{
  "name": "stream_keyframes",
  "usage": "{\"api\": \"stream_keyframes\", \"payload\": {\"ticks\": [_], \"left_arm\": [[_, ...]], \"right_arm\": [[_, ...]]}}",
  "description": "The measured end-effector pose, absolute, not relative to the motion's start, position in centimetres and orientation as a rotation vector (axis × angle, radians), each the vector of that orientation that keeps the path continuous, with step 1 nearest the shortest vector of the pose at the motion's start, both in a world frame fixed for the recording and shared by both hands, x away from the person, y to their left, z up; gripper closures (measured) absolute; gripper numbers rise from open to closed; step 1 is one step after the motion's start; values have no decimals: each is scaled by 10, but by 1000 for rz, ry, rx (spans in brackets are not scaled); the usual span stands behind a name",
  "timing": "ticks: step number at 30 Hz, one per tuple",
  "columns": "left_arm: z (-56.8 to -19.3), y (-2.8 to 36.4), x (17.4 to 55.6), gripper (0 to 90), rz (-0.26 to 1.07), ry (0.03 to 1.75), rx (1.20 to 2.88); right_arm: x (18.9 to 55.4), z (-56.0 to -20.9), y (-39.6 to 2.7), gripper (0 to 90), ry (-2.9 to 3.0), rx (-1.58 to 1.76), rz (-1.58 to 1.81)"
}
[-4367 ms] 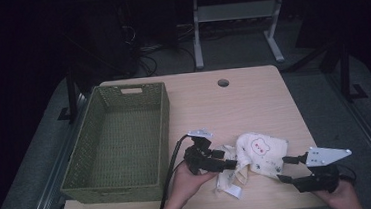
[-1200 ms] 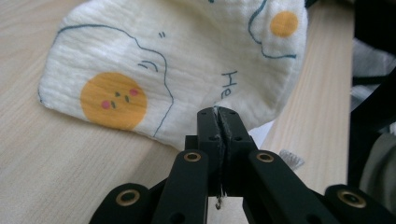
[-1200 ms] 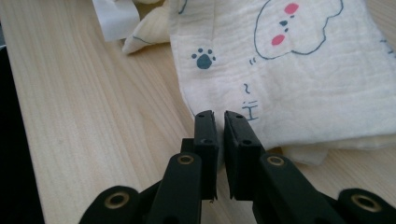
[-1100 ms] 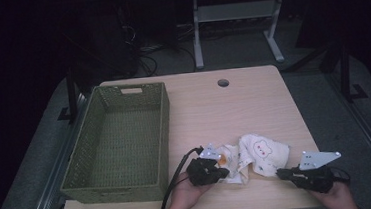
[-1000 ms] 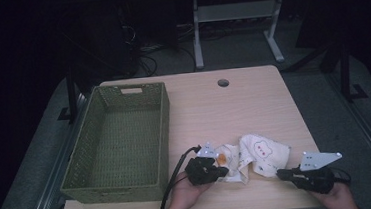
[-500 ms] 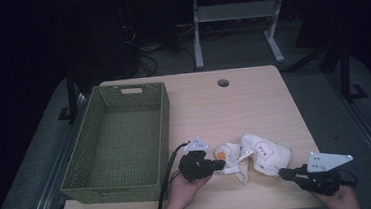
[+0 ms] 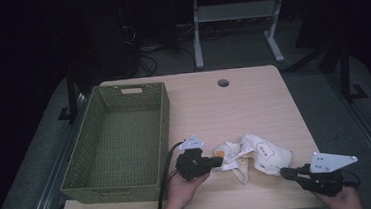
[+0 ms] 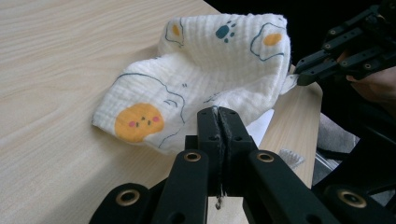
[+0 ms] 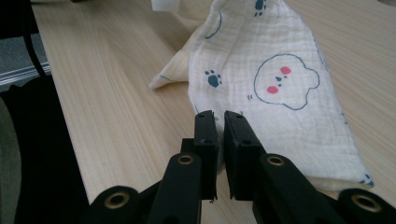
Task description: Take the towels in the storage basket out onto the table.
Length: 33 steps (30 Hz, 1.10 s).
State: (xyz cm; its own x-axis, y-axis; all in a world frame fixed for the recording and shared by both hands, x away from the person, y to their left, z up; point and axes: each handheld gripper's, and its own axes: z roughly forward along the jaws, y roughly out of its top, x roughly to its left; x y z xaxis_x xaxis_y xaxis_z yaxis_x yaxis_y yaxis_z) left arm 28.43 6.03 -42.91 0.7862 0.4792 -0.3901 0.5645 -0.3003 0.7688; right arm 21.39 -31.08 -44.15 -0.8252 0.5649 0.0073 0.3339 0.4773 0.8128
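A white muslin cloth [image 7: 257, 154] printed with small cartoon faces and paw marks lies crumpled near the table's front edge. My left gripper [image 7: 217, 161] sits at its left end. In the left gripper view the jaws [image 8: 219, 112] are shut, with a thin edge of the cloth [image 8: 205, 79] pinched between them. My right gripper [image 7: 285, 173] is at the cloth's right corner. Its jaws [image 9: 219, 114] are pressed together on the hem of the cloth [image 9: 275, 79]. The left gripper view also shows the right gripper [image 8: 299, 77] nipping that corner.
A green woven basket [image 7: 165, 111], with nothing in it, stands on the left half of the wooden table [image 7: 234, 105]. A round cable hole [image 7: 223, 83] lies near the far edge. The table's front edge runs just below both hands.
The left gripper has shifted slightly left and away with the cloth's edge. The cloth now lies more drawn out between the two grippers. The right gripper has barely moved.
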Motion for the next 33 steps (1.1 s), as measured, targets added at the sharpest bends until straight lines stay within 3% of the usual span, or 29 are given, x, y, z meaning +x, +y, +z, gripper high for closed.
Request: {"api": "stream_keyframes", "payload": {"ticks": [21,33], "left_arm": [[-418,66,279,886,-123,816,1952],[-392,75,281,886,-151,853,1999]], "right_arm": [[208,-436,-309,861,2465,753,1267],[200,-413,-306,861,2463,737,1303]]}}
